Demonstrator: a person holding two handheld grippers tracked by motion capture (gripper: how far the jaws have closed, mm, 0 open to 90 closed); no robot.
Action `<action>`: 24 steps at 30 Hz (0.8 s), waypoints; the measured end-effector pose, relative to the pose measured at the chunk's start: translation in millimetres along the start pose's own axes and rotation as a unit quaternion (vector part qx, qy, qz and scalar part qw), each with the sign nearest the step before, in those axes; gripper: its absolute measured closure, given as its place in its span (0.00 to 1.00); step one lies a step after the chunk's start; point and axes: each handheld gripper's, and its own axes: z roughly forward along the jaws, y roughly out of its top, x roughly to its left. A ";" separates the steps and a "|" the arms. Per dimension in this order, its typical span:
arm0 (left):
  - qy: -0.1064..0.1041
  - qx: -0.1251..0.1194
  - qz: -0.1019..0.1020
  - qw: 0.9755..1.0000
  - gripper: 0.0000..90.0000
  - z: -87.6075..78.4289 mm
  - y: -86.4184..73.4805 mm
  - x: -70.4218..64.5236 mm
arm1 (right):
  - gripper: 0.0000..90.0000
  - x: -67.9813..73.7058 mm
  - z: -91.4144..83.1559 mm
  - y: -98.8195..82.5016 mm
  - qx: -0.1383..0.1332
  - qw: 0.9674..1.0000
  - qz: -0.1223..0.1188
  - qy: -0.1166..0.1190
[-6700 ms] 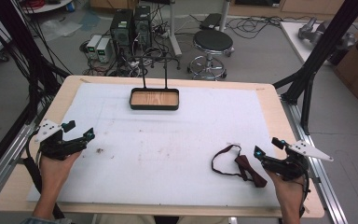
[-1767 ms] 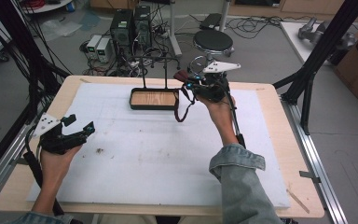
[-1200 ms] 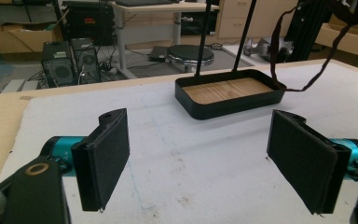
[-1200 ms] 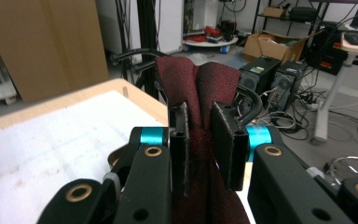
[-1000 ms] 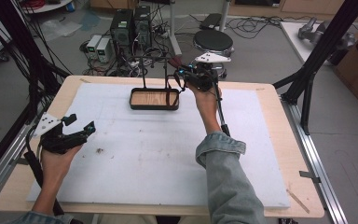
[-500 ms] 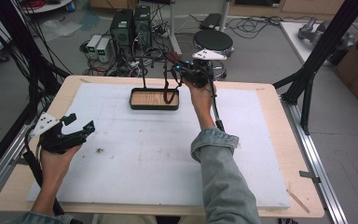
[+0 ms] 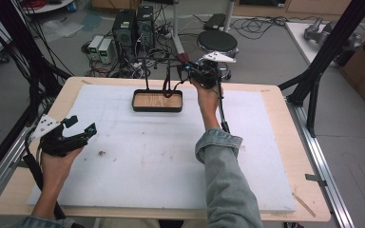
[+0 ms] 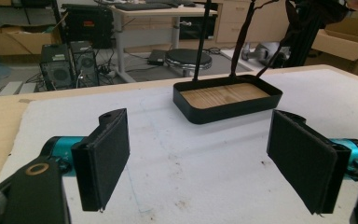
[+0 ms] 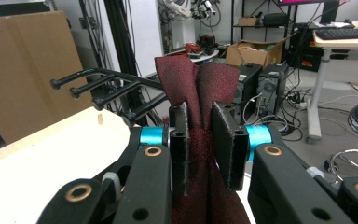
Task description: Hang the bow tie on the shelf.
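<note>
Right tool [image 7: 191,74] moved from worktop's near right corner to far edge, above rack's right side, carrying dark red strap [image 9: 200,84]. Left tool [image 8: 200,158] unmoved at rack's near left, jaws wide apart, nothing between.

Right tool clenched on strap; folded, speckled maroon cloth stands above jaws, loop hangs toward tray [image 7: 157,107]. Hook pegs [image 9: 98,88] just beside strap.

Progress, judged: pickup and carry done; hanging on peg and release left.

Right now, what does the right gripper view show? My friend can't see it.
Two black fingers pinch a folded dark red strap, which sticks up between them. Behind, at left, several black prongs of a rack point left over the white table, with a cluttered workshop beyond.
</note>
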 end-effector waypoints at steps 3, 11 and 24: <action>0.000 0.001 0.001 1.000 0.24 0.2 -0.1 -0.2 | 0.86 -2.4 0.1 -0.8 -0.001 1.000 0.001 -0.001; -0.001 0.002 0.003 1.000 0.24 0.3 -0.2 -0.4 | 0.85 -7.7 5.8 -8.6 0.003 1.000 0.021 -0.004; -0.001 0.003 0.003 1.000 0.24 0.5 -0.7 -0.6 | 0.84 -13.5 8.3 -14.5 0.010 0.999 0.038 -0.002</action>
